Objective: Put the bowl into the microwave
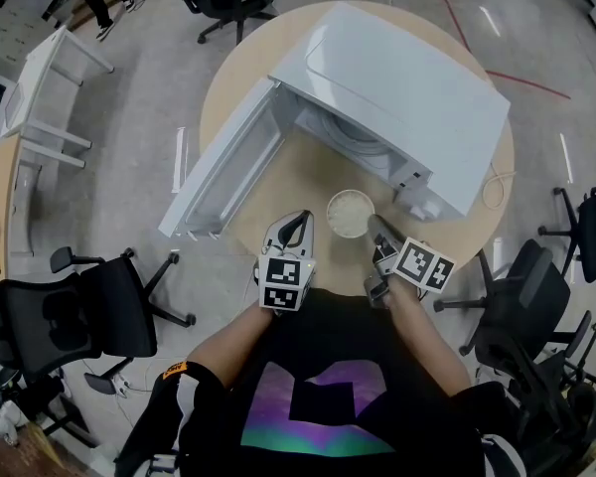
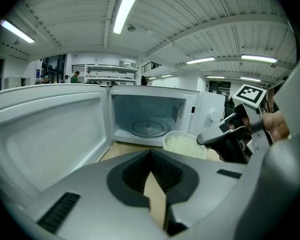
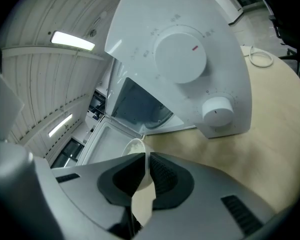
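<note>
From the head view, a white microwave (image 1: 407,87) stands on the far half of a round tabletop (image 1: 308,182), its door (image 1: 223,167) swung open to the left. The bowl (image 1: 351,213), filled with white rice, is on the tabletop just near of the open cavity. The right tongs (image 1: 376,229) touch its right rim; the left tongs (image 1: 296,225) hang just left of it, apart from it. In the left gripper view, the left tongs are pinched together with nothing between them, and the bowl stands ahead to the right, in front of the turntable (image 2: 149,128). In the right gripper view, the right tongs are clamped on the bowl's rim, with two dials (image 3: 180,54) on the microwave's front beyond.
</note>
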{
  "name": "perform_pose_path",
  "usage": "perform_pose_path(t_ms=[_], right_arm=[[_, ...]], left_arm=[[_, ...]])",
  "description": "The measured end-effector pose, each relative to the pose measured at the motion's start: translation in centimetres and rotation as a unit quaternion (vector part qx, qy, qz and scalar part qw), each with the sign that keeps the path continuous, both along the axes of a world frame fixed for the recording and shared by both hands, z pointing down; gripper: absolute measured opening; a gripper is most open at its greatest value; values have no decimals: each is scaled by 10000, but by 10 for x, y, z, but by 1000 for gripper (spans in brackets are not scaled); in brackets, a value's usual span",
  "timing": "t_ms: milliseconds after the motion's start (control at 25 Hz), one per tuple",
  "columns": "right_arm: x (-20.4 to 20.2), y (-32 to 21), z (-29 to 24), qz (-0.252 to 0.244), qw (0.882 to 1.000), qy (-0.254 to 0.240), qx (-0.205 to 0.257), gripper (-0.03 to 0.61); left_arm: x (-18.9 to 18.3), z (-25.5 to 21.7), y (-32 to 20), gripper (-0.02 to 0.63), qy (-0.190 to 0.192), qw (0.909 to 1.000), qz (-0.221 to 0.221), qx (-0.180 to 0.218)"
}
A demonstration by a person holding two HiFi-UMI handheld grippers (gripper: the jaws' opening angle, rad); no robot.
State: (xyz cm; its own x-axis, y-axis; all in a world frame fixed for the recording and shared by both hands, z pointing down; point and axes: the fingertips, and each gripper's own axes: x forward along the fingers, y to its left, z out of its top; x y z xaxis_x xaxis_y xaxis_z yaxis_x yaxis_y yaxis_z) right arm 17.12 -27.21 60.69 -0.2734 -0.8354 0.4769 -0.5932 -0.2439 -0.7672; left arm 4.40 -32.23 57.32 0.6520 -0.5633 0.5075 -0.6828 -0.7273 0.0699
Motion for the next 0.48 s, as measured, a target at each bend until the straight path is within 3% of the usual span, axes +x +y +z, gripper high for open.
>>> perform_pose_path(t_ms=[480], right_arm=[[-30, -21, -29, 308, 9993, -21, 187, 42]], left_arm=[[-33, -16, -29, 46, 288, 9995, -15, 138]])
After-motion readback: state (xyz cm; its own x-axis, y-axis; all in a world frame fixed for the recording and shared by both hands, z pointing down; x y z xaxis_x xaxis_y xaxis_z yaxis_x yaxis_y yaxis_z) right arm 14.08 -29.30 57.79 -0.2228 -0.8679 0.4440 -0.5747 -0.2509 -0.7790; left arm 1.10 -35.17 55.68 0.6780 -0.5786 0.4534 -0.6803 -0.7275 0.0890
